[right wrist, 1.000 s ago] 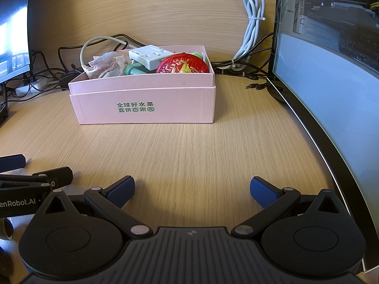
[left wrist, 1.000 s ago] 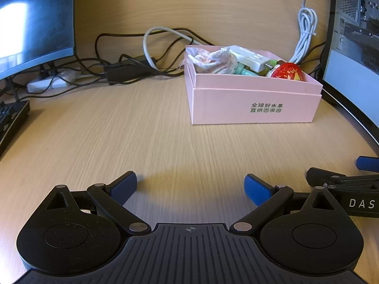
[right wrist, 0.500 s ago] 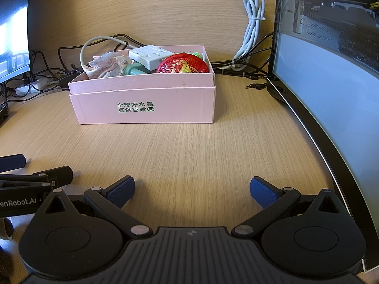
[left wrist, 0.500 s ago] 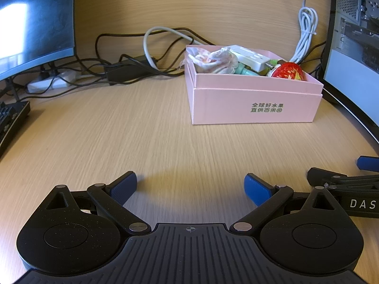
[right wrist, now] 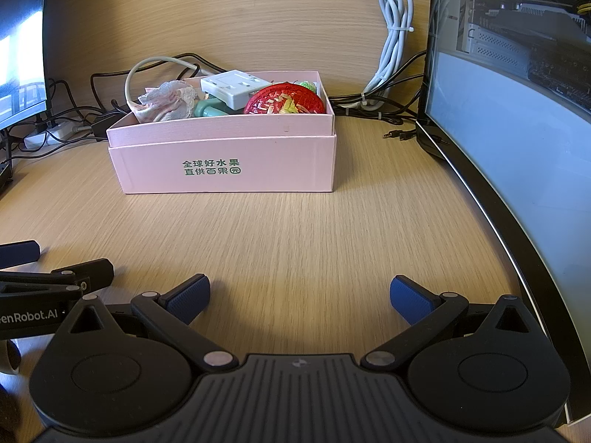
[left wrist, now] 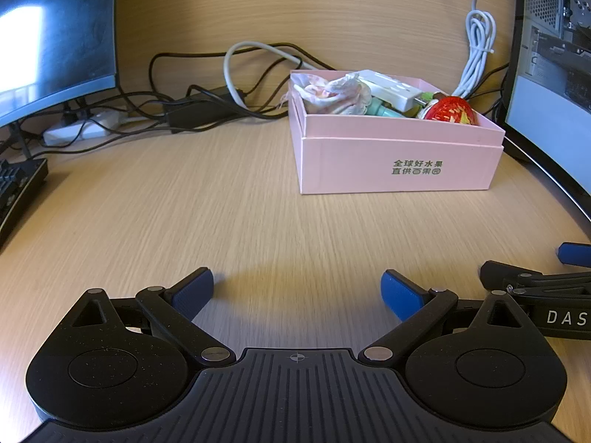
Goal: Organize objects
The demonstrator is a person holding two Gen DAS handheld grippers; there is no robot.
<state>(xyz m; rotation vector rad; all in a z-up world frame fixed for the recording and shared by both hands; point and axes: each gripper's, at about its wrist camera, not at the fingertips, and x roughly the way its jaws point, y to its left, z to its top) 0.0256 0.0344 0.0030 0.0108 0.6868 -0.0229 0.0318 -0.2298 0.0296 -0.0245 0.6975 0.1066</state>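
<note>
A pink box [left wrist: 399, 162] with green print stands on the wooden desk, also in the right wrist view [right wrist: 225, 170]. It holds a crumpled pink cloth [right wrist: 166, 101], a white power adapter [right wrist: 236, 86], a teal object [right wrist: 207, 109] and a red woven strawberry-like item [right wrist: 284, 101]. My left gripper [left wrist: 297, 289] is open and empty, low over the desk, well short of the box. My right gripper [right wrist: 301, 295] is open and empty, also short of the box. Each gripper shows at the edge of the other's view.
A curved monitor [right wrist: 517, 129] stands along the right side. Another monitor [left wrist: 51, 37] and a keyboard [left wrist: 18, 188] are at the left. Tangled black cables [left wrist: 184, 107], a power strip [left wrist: 81, 131] and a bundled white cable [right wrist: 393, 37] lie behind the box.
</note>
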